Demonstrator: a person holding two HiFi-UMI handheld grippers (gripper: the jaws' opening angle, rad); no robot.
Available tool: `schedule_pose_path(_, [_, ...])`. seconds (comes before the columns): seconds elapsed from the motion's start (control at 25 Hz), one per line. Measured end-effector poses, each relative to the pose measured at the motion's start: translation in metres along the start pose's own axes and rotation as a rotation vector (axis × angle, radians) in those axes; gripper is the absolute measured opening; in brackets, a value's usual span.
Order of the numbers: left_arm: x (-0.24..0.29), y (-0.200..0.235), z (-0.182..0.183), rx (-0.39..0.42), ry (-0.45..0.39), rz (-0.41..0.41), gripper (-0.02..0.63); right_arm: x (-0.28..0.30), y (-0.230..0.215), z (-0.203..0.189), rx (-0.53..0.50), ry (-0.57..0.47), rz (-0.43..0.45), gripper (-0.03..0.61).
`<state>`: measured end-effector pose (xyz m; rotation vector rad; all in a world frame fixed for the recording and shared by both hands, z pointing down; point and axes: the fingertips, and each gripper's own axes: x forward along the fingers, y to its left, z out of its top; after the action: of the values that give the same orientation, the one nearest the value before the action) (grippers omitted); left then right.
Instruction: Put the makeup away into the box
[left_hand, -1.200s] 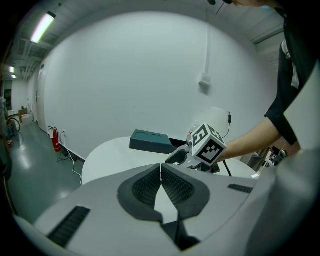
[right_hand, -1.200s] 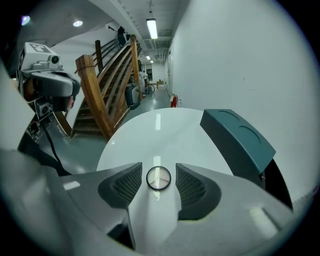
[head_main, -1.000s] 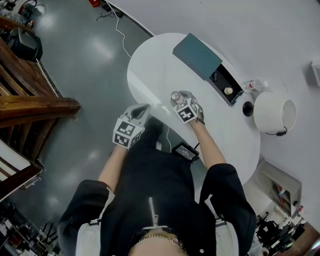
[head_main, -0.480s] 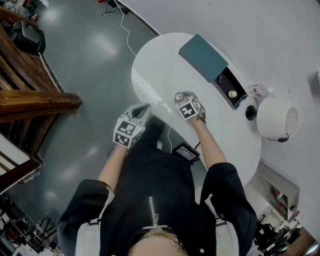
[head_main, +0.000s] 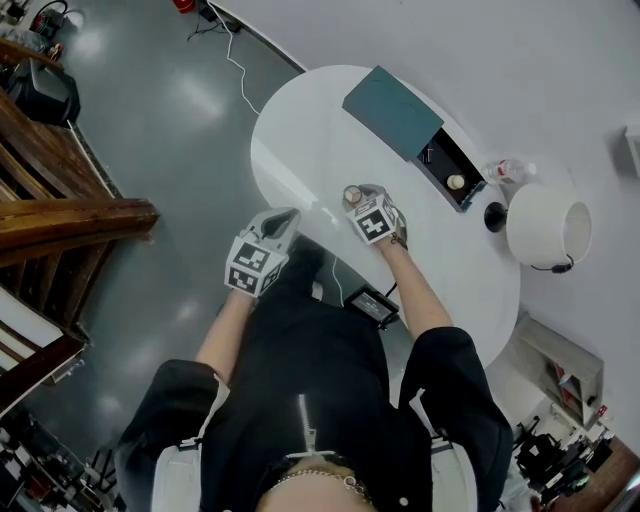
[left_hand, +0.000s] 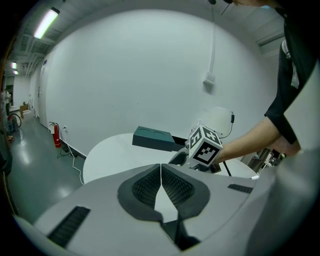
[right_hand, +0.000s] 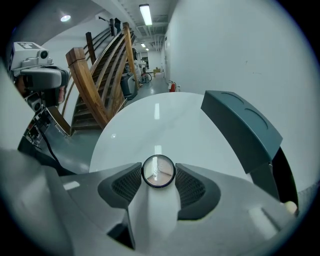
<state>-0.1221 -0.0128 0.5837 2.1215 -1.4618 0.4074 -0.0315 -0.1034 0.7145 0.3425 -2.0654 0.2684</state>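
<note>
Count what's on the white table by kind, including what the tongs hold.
Teal box: 1
Small round pot: 2, one in the right tongs, one inside the box
Lamp: 1
Clear bottle: 1
Total: 5

We find no legible text, brand or number; the marker cube (head_main: 373, 224) on the right gripper (head_main: 356, 194) bears only coded squares.
</note>
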Motion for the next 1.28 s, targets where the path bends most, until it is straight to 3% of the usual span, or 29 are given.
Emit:
schedule_pose_path(0.96, [0.127, -0.070, 0.080, 0.198, 0.045, -0.354, 0.014, -0.101, -0.112, -0.031, 0.298, -0.118, -0.226, 0.207])
schedule_pose_path(1.28, [0.153, -0.087, 0.084, 0.230, 0.082, -0.426, 0.014, -0.126, -0.154, -0.046, 0.456, -0.164, -0.304, 0.207])
